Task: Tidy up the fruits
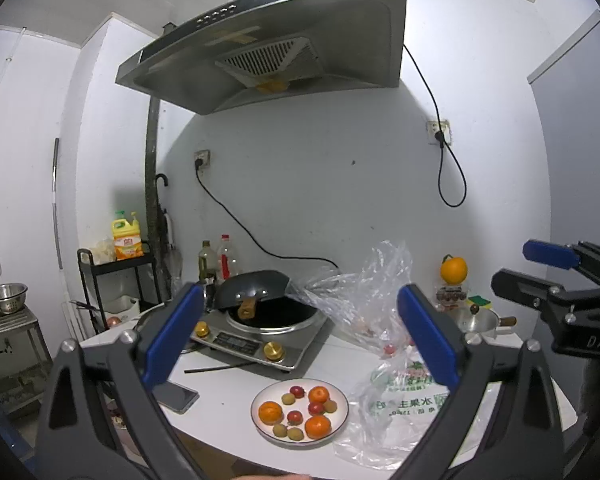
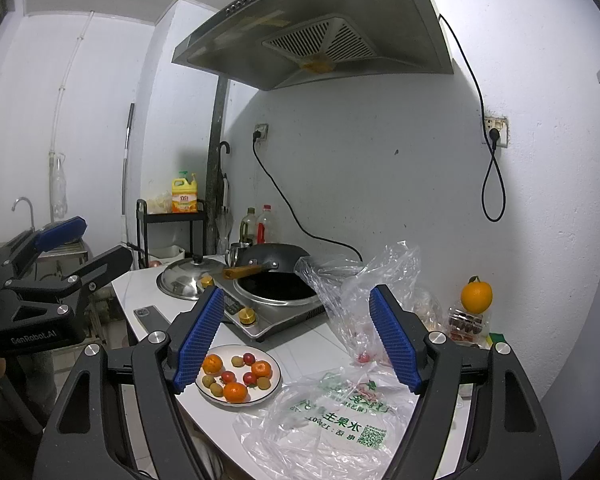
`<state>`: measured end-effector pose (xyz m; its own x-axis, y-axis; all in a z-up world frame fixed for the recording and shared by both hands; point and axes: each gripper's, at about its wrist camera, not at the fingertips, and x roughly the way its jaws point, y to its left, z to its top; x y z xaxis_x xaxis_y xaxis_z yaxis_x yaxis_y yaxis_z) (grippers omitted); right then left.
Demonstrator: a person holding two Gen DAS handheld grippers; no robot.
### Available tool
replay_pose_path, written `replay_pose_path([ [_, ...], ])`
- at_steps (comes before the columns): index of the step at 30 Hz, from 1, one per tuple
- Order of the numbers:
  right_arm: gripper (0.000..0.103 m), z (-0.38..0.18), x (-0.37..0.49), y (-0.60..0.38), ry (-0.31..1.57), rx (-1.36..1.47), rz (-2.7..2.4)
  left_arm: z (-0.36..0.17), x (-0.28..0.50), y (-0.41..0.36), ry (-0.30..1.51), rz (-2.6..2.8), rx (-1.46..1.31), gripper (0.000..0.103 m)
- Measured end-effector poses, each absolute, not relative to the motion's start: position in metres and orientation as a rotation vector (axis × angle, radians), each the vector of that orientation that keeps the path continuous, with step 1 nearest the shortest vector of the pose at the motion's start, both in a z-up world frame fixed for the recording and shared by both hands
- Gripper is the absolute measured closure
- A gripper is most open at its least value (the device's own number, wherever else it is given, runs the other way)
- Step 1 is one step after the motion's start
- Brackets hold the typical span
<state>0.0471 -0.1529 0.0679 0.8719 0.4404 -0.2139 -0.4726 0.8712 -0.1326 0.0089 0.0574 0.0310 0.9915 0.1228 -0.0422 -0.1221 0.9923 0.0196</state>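
Grippers: left, right both apart, empty | plate: 3 oranges, 3 red fruits

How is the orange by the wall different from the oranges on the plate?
The lone orange is yellower and looks bigger than the plate's three oranges, which are deeper orange. It sits raised on a clear box and has a green stem; the three lie low on the plate among small red and tan fruits, no stems visible. All are round citrus; neither gripper touches any.
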Motion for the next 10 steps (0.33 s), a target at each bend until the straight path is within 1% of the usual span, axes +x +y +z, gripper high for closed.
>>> replay_pose_path([
  [10,0.025,0.065,0.0485,-0.152,0.189,-0.186,0.483,0.0289,0.01,0.056,0.038,0.071,0.012,0.004],
])
